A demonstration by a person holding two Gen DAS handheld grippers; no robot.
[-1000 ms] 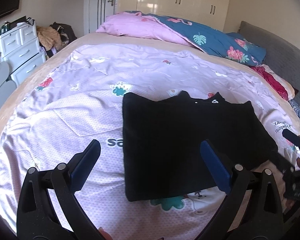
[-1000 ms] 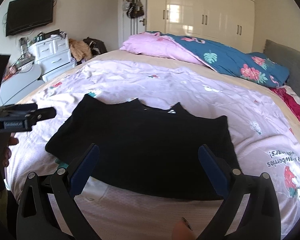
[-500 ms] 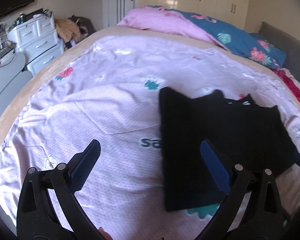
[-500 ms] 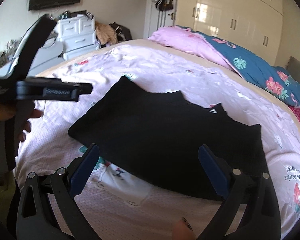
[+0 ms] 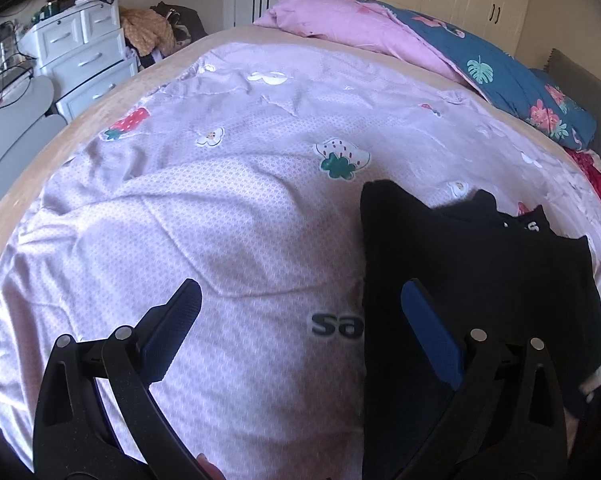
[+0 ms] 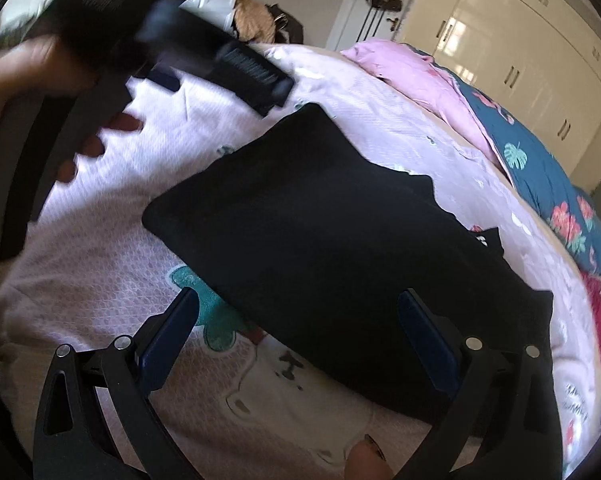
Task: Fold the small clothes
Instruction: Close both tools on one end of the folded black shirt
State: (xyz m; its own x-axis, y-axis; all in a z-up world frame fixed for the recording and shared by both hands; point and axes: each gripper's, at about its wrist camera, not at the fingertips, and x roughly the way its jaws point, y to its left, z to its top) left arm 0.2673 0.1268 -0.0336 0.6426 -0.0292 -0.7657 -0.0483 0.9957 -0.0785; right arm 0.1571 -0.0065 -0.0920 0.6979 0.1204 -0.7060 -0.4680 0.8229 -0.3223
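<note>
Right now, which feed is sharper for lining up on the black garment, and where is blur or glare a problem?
Left wrist view: sharp, and the black garment shows no surface detail, only its outline. Right wrist view: the left hand-held gripper is smeared by motion blur at upper left, the bedsheet beneath it looks washed out, and glare hits the wardrobe doors; the garment's near edge stays clear.

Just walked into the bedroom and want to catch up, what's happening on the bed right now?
A person is folding clothes with a handheld gripper in each hand. A black, partly folded garment lies flat on the lilac strawberry-print bedspread. The left gripper hovers over the garment's left edge and the right gripper over its near edge. Both have their jaws open, and neither holds the cloth.
</note>
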